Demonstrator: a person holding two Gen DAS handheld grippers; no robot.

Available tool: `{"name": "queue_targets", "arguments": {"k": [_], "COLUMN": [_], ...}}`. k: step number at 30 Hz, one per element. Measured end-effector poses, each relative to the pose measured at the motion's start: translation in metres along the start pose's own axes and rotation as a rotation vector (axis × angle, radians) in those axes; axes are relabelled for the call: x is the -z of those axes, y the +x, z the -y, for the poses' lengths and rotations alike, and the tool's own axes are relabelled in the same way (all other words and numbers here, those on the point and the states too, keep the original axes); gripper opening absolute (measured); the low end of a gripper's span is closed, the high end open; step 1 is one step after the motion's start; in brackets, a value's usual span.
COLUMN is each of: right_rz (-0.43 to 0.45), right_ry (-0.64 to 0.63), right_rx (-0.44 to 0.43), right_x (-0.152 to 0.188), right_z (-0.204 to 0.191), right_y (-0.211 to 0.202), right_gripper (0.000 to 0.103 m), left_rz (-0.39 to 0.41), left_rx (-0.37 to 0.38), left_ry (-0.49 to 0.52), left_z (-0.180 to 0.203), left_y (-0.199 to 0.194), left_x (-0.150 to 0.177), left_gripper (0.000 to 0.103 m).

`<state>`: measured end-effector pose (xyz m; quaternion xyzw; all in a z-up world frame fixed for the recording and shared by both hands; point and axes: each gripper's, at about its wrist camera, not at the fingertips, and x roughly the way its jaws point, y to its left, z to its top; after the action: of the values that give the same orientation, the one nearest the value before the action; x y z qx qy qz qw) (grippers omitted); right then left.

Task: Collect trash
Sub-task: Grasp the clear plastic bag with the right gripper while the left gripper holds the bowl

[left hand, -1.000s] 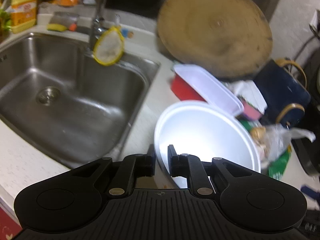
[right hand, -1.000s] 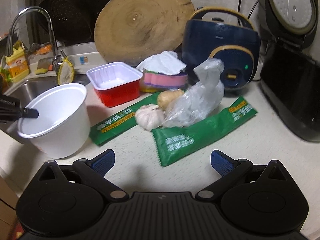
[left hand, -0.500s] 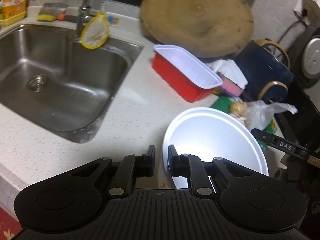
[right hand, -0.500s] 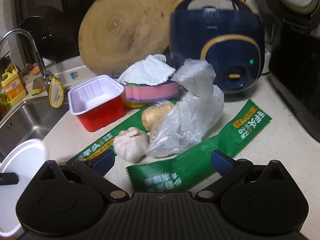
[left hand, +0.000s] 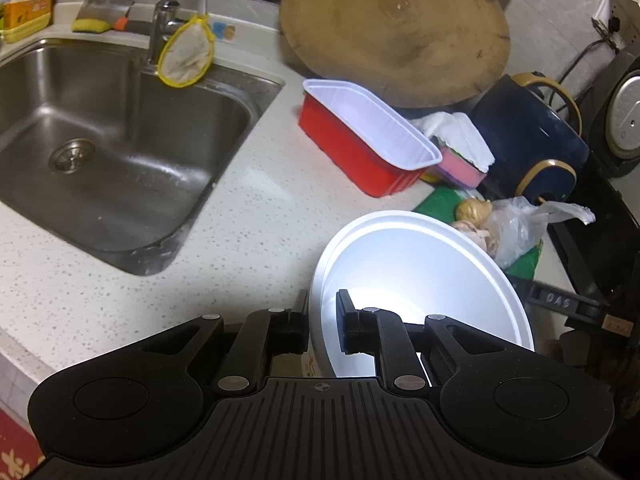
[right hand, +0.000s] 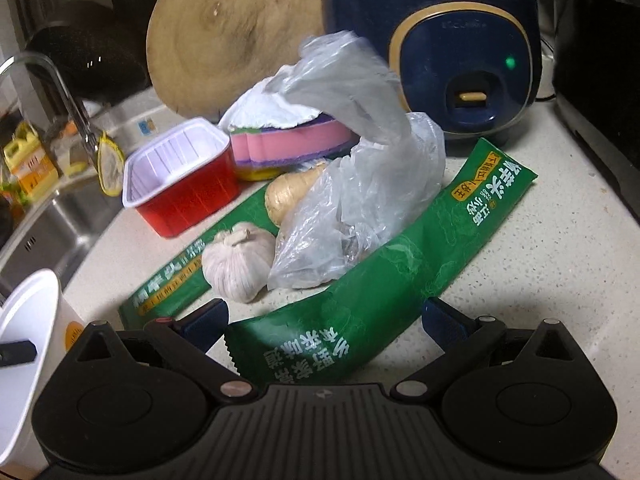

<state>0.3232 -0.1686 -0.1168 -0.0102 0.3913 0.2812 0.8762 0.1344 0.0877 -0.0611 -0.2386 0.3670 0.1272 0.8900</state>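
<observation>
Wrapper (right hand: pixel 360 312) — between right tool (right hand: pixel 324 316) fingers

Flat green wrapper (right hand: pixel 384 280) beside white cup (left hand: pixel 420 280)

Bright glare blooms inside the white bowl (left hand: pixel 420 280), washing out its floor in the left view. The speckled counter (left hand: pixel 248 216) is evenly lit from above, with soft shadows beside the red tray (left hand: pixel 360 160). The sink (left hand: pixel 100 140) shows dull streaky reflections. Fisheye bending curves every edge, and the corners go black. In the right view the plastic bag (right hand: pixel 360 160) smears with motion blur at its top; the cutting board (right hand: pixel 224 40) behind is soft.
</observation>
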Motion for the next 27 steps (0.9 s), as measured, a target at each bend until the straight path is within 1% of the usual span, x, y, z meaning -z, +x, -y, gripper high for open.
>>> {"name": "queue_targets", "arguments": {"k": [2, 3, 4, 5, 6, 8, 9, 10, 13, 15, 17, 19, 20, 21, 22, 23, 24, 25, 26, 27], "right_rz": [-0.030, -0.043, -0.037, -0.015, 0.031, 0.151, 0.191, 0.221, 0.264, 0.299, 0.283, 0.210, 0.171, 0.134, 0.101, 0.066, 0.039, 0.013, 0.004, 0.012], "right_ry": [-0.094, -0.133, -0.140, -0.145, -0.158, -0.176, -0.180, -0.175, -0.130, -0.106, -0.118, -0.126, -0.099, -0.067, -0.034, -0.004, 0.016, 0.036, 0.050, 0.060], "right_rx": [0.005, 0.007, 0.021, 0.030, 0.032, 0.077, 0.096, 0.115, 0.170, 0.190, 0.224, 0.210, 0.203, 0.194, 0.182, 0.158, 0.132, 0.101, 0.078, 0.060], "right_x": [0.001, 0.002, 0.003, 0.003, 0.003, 0.000, -0.003, -0.009, -0.032, -0.045, -0.059, -0.067, -0.070, -0.071, -0.071, -0.071, -0.069, -0.069, -0.068, -0.069], "right_z": [-0.010, -0.014, -0.017, -0.019, -0.021, -0.025, -0.025, -0.025, -0.022, -0.018, -0.016, -0.010, -0.004, 0.002, 0.008, 0.015, 0.019, 0.024, 0.026, 0.026], "right_y": [0.003, 0.002, 0.000, -0.006, -0.014, -0.030, -0.033, -0.033, -0.027, -0.027, -0.017, 0.000, 0.011, 0.020, 0.028, 0.036, 0.040, 0.043, 0.041, 0.034], "right_gripper": [0.103, 0.094, 0.089, 0.088, 0.088, 0.088, 0.088, 0.088, 0.088, 0.088, 0.088, 0.088, 0.088, 0.085, 0.082, 0.069, 0.050, 0.042, 0.031, 0.021], "left_rz": [-0.011, -0.018, -0.022, -0.024, -0.024, -0.032, -0.038, -0.044, -0.053, -0.054, -0.058, -0.060, -0.061, -0.061, -0.060, -0.057, -0.055, -0.057, -0.060, -0.061], "left_rx": [0.004, 0.007, 0.009, 0.009, 0.007, 0.002, 0.002, 0.006, 0.026, 0.032, 0.036, 0.042, 0.045, 0.046, 0.048, 0.050, 0.052, 0.054, 0.060, 0.069], "left_ry": [0.000, -0.001, -0.004, -0.008, -0.014, -0.029, -0.040, -0.049, -0.062, -0.063, -0.063, -0.063, -0.061, -0.060, -0.062, -0.069, -0.080, -0.087, -0.088, -0.087], "left_z": [0.000, -0.001, -0.002, -0.003, -0.004, -0.007, -0.009, -0.010, -0.012, -0.013, -0.013, -0.013, -0.012, -0.012, -0.011, -0.012, -0.013, -0.013, -0.013, -0.013], "left_y": [0.002, 0.002, 0.002, 0.002, 0.002, 0.002, 0.003, 0.003, 0.002, 0.001, 0.002, 0.002, 0.003, 0.003, 0.003, 0.003, 0.002, 0.002, 0.002, 0.002], "left_x": [0.001, 0.001, 0.002, 0.002, 0.002, 0.003, 0.003, 0.003, 0.004, 0.005, 0.005, 0.005, 0.004, 0.004, 0.005, 0.005, 0.006, 0.007, 0.007, 0.008], "left_gripper": [0.016, 0.016, 0.015, 0.015, 0.015, 0.015, 0.015, 0.015, 0.014, 0.014, 0.014, 0.014, 0.014, 0.014, 0.014, 0.014, 0.014, 0.014, 0.014, 0.014]}}
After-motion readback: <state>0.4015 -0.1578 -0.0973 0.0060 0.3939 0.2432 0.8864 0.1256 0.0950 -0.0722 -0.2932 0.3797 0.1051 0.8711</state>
